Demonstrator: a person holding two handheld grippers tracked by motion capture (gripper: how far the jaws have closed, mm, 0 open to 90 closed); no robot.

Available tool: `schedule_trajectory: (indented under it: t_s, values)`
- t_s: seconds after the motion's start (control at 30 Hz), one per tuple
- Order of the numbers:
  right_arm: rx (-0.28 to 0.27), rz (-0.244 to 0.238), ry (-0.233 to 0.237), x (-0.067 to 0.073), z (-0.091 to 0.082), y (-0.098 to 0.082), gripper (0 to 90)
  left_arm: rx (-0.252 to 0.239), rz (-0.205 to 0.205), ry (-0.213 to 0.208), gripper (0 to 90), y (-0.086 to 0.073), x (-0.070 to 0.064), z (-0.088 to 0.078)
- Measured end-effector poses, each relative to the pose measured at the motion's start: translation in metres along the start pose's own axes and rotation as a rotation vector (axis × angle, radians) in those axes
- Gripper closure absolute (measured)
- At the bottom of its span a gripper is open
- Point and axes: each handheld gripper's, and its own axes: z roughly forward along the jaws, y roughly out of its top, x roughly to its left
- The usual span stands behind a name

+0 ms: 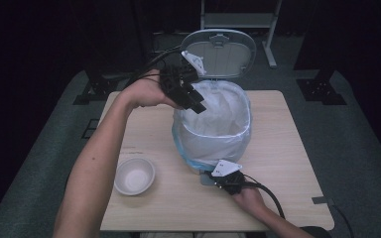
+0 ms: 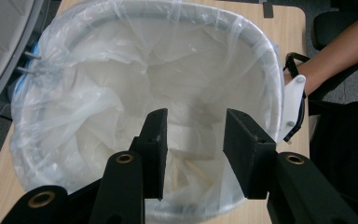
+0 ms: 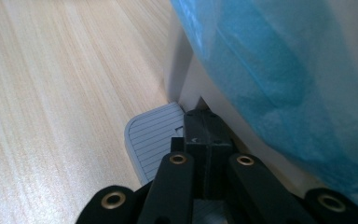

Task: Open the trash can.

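I hold my left gripper (image 1: 197, 105) over the open bin (image 1: 213, 144) at mid-table, jaws parted and empty. My right gripper (image 3: 204, 128) rests on the grey pedal (image 3: 151, 137) at the bin's foot, jaws closed flat together, gripping nothing; the lid (image 1: 226, 52) stands raised. The liner (image 2: 98, 93) is thin, soft and slippery, best pinched at the rim fold. Something pale, possibly sticks, lies at the bottom. A bowl (image 1: 134, 175) sits near-left.

Looking down into the trash bin

The left claw (image 2: 193, 154) hangs open over the trash bin (image 2: 265, 51). A clear plastic bag (image 2: 98, 102) lines it. Thin wooden sticks (image 2: 200, 170) lie at the bottom. The bin stands on the tabletop (image 2: 289, 23).
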Motion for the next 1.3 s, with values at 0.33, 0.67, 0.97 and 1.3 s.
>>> schedule_trajectory:
  t_s: [0.33, 0.67, 0.97, 1.3]
  values:
    - [0.004, -0.009, -0.007, 0.001, 0.000, 0.001, 90.0, -0.029, 0.006, 0.006, 53.1, -0.022, -0.011, -0.011]
    - [0.010, -0.031, -0.015, 0.002, 0.000, 0.001, 90.0, -0.056, 0.000, 0.025, 48.9, -0.040, -0.021, -0.024]
    - [0.010, -0.027, -0.014, 0.002, 0.000, 0.001, 90.0, -0.086, -0.013, 0.035, 46.9, -0.062, -0.028, -0.031]
    - [0.009, -0.025, -0.015, 0.002, 0.000, 0.001, 90.0, -0.111, -0.014, 0.044, 44.0, -0.079, -0.034, -0.036]
